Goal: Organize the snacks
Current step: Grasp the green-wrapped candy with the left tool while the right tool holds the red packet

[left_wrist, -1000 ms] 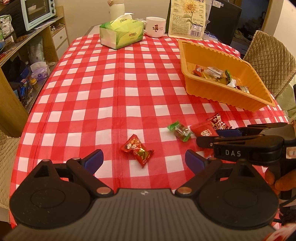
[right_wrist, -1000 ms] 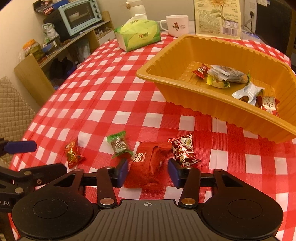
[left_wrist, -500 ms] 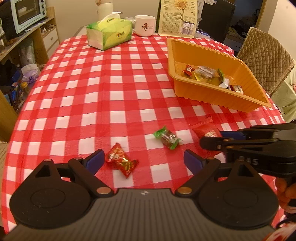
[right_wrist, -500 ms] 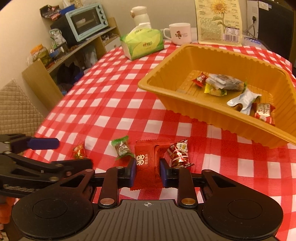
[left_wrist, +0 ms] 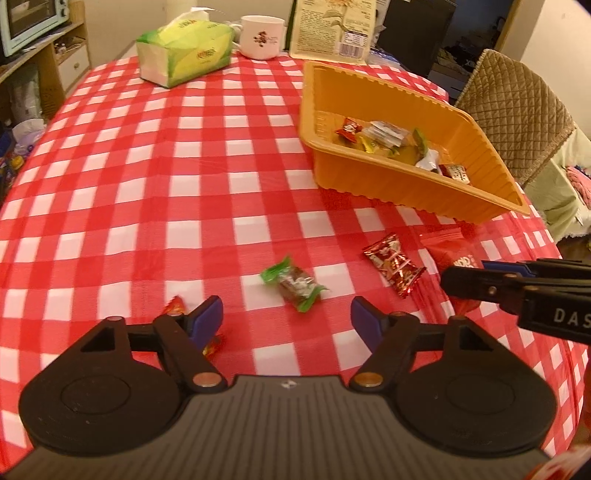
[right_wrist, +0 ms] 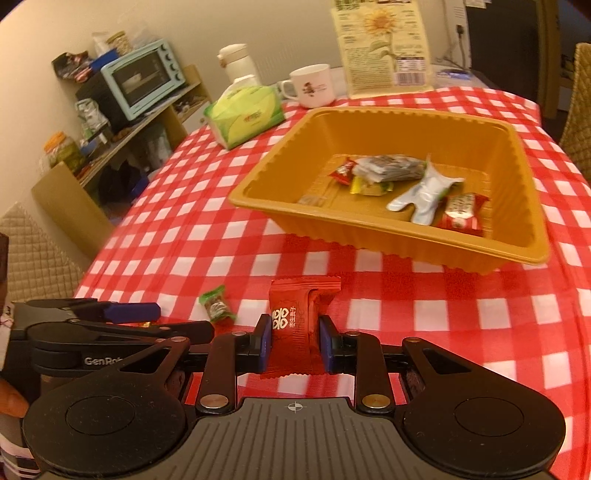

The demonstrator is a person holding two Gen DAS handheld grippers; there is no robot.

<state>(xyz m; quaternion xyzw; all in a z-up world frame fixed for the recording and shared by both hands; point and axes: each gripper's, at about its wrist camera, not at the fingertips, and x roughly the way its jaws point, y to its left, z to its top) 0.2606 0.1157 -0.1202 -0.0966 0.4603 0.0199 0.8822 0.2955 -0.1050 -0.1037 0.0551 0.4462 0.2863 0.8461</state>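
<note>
My right gripper (right_wrist: 295, 343) is shut on a red snack packet (right_wrist: 299, 317) and holds it just above the checked cloth, short of the orange tray (right_wrist: 369, 236), which holds several wrapped snacks. In the left wrist view that packet (left_wrist: 452, 251) sticks out past the right gripper (left_wrist: 469, 271). My left gripper (left_wrist: 286, 319) hangs low over the table, its jaws closing with nothing pressed between them. A green-wrapped candy (left_wrist: 293, 284) lies just ahead of the gap. A small red-orange candy (left_wrist: 173, 306) is partly hidden behind the left finger. A red foil candy (left_wrist: 393, 264) lies to the right.
A green tissue box (left_wrist: 184, 51), a white mug (left_wrist: 260, 37) and a sunflower-printed bag (left_wrist: 332, 29) stand at the table's far end. A quilted chair (left_wrist: 517, 110) is beyond the tray. A shelf with a toaster oven (right_wrist: 142, 79) stands left of the table.
The right gripper shut on the red packet and raised it off the cloth. The left gripper slid to the right toward the green candy, its jaws narrower, leaving the red-orange candy by its left finger.
</note>
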